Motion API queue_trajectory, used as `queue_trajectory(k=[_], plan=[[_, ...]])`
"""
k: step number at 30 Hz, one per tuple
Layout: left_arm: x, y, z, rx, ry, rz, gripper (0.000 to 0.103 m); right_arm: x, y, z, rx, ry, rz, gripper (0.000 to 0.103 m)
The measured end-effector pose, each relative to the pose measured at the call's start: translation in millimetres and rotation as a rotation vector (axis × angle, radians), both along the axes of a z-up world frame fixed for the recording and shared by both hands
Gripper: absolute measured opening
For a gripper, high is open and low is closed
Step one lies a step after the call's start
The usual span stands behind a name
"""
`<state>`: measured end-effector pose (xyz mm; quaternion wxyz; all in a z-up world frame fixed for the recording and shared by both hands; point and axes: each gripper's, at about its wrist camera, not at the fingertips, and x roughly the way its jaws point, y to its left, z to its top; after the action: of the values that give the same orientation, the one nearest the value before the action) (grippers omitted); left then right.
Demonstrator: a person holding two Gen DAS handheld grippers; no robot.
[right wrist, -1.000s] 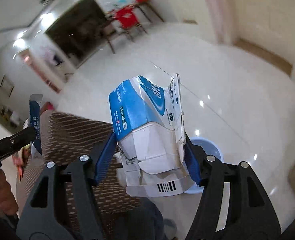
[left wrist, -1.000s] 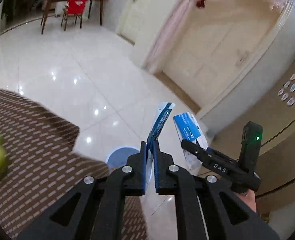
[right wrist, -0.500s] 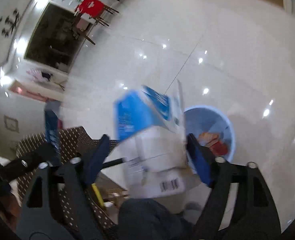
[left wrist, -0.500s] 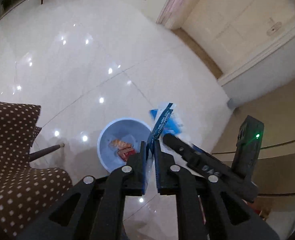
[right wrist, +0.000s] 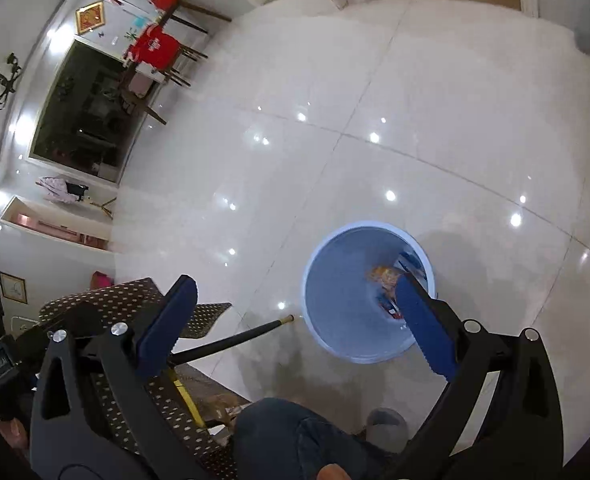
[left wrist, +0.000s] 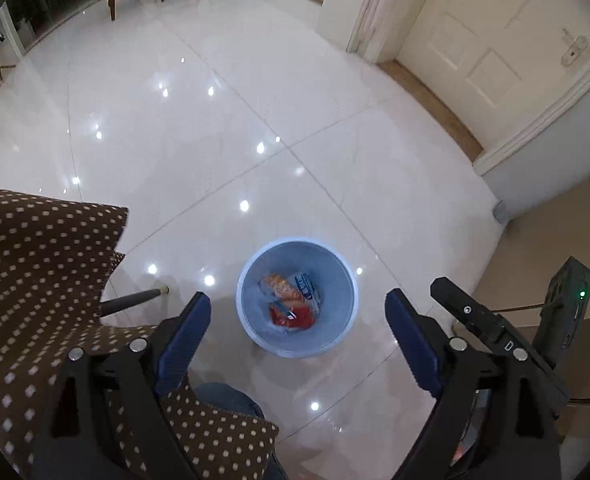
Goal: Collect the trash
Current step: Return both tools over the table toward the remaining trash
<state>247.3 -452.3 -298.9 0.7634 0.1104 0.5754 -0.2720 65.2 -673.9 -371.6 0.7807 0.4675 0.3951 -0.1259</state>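
Dotted tablecloth point(left wrist: 35, 280), table leg point(left wrist: 133, 300) beside bin point(left wrist: 255, 332)

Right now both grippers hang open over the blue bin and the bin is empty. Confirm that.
Not quite. The left gripper and right gripper are open, jaws just spread, nothing between them, but the blue bin is not empty: the left wrist view shows wrappers inside.

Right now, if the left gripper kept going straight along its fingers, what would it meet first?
Most likely the blue trash bin on the floor: it sits between the open left gripper fingers, nothing visible in between. It might hit the near rim rather than the opening; depth is unclear.
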Motion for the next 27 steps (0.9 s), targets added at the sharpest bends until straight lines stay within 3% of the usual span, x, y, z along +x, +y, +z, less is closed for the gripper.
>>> queue_trajectory(k=[15,27], plan=[[-59,98,118,-0.168,-0.267,0.014,0.091,-17,83,163,-0.223,-0.220,0.074,0.097],[-90,203,165,-0.193,-0.435,0.083,0.093,10,185,224,-0.318,-0.306,0.244,0.097]])
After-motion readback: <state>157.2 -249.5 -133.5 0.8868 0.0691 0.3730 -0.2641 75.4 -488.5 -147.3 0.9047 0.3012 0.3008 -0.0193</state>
